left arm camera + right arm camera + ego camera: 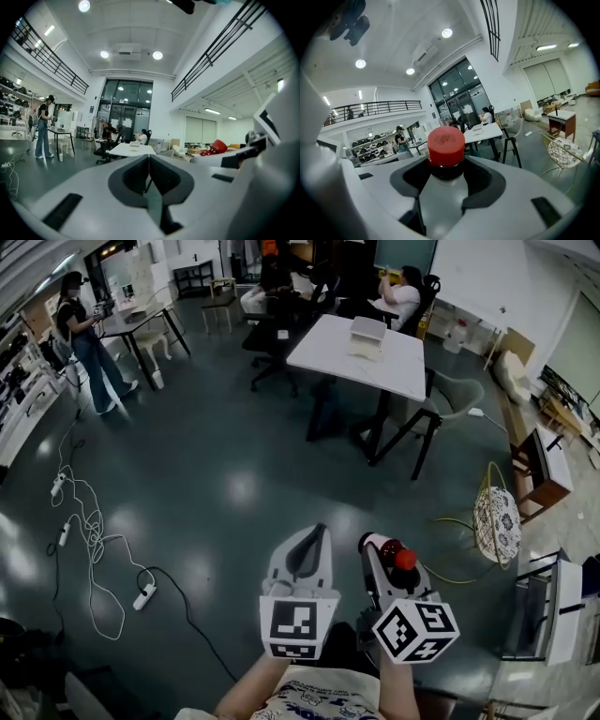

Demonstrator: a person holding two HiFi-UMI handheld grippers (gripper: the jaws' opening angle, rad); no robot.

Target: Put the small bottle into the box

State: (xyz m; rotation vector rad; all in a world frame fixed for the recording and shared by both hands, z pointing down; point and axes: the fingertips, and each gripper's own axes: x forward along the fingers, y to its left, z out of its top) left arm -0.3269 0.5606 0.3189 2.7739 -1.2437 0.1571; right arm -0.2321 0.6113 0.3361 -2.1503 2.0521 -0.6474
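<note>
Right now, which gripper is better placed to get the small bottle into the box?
Right. The right gripper is shut on the red-capped small bottle. The left gripper is shut and empty. The box sits on the white table ahead.

Red cap on the small bottle (pixel 446 145); black-and-white square markers on the pale grey left gripper (pixel 309 538) and right gripper (pixel 382 549); dark green glossy floor (pixel 216 465); white worktop (pixel 328 348).
</note>
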